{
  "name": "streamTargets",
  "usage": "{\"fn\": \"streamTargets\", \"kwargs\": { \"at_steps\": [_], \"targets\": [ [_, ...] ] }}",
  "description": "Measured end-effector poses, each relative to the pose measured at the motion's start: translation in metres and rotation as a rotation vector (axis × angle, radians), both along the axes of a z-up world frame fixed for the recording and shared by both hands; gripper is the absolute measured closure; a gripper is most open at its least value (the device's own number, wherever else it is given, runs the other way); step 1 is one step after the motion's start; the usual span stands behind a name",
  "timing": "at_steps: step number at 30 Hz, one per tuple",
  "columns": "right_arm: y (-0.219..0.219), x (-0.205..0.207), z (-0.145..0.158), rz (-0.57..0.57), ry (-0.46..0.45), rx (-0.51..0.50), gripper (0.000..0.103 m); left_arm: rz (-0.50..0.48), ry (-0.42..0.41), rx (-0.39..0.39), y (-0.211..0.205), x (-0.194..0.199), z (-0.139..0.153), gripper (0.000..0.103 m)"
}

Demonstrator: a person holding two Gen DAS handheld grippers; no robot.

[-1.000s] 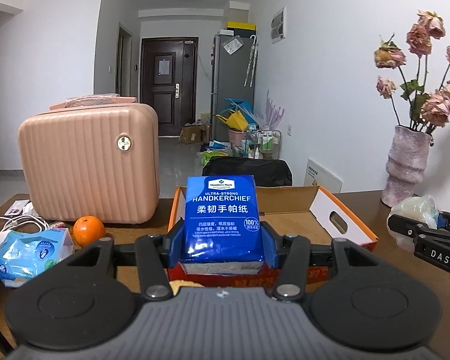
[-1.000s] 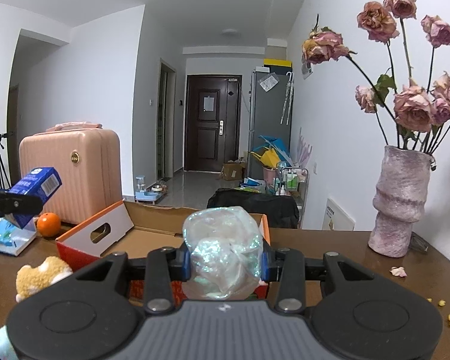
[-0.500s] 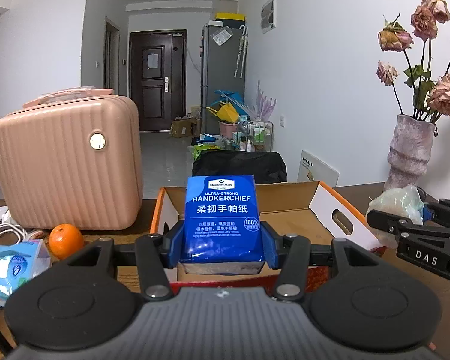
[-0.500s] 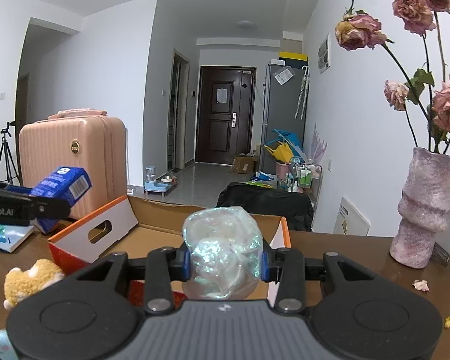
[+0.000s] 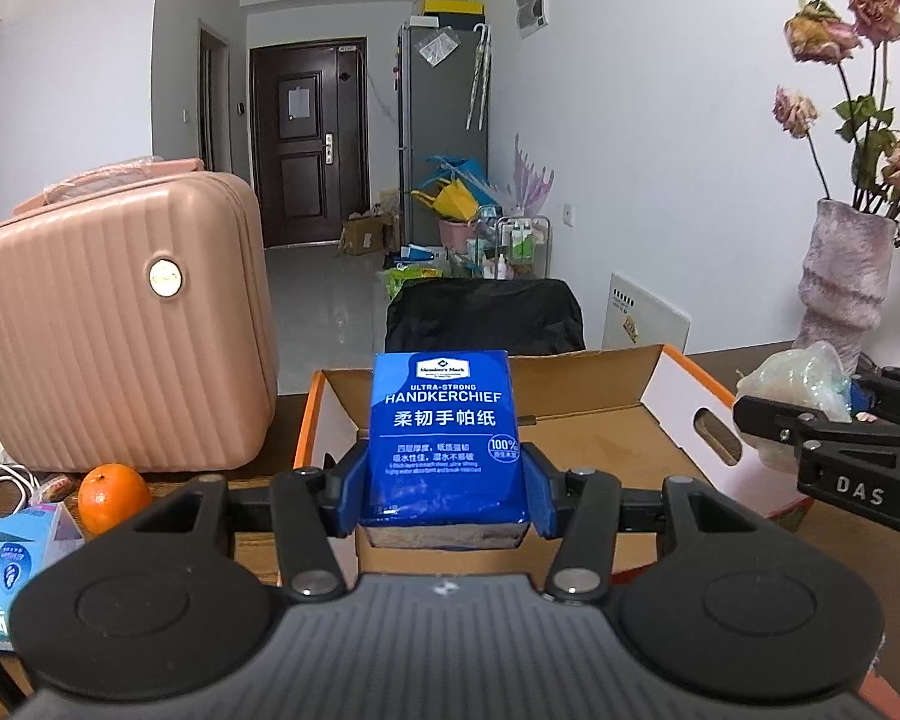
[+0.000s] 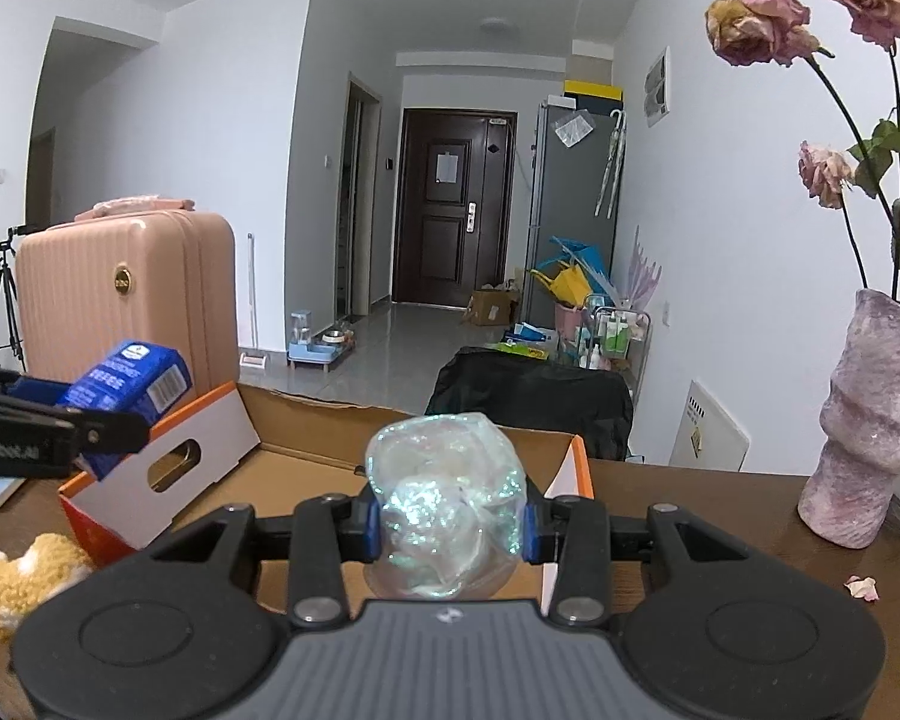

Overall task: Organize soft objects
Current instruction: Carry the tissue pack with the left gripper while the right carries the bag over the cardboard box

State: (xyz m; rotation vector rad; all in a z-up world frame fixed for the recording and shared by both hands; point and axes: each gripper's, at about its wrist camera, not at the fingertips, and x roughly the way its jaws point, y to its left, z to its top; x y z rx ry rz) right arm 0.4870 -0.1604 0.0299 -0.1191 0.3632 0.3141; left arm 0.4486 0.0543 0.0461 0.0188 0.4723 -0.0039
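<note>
My left gripper (image 5: 444, 489) is shut on a blue handkerchief tissue pack (image 5: 444, 438) and holds it upright over the near edge of an open cardboard box (image 5: 576, 438) with orange rims. My right gripper (image 6: 447, 525) is shut on a crumpled clear plastic bag (image 6: 447, 504), over the same box (image 6: 306, 474) at its near right side. In the left wrist view the right gripper (image 5: 834, 426) and its bag (image 5: 801, 378) show at the right. In the right wrist view the left gripper (image 6: 84, 426) and the pack (image 6: 129, 378) show at the left.
A pink suitcase (image 5: 120, 324) stands at the left on the wooden table, with an orange (image 5: 113, 497) and a light blue tissue pack (image 5: 12, 564) in front. A yellow plush toy (image 6: 24, 582) lies left of the box. A vase of dried roses (image 6: 870, 420) stands right.
Both grippers have moved forward and up with their loads, closer to the box. The two grippers have come nearer to each other.
</note>
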Motion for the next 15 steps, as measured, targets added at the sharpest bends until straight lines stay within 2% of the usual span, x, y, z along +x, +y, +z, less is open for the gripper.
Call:
{"fn": "streamTargets", "kwargs": {
  "at_steps": [15],
  "targets": [
    [-0.003, 0.039, 0.001, -0.026, 0.133, -0.002, 0.064, 0.014, 0.090, 0.010, 0.009, 0.039, -0.012, 0.051]
  ]
}}
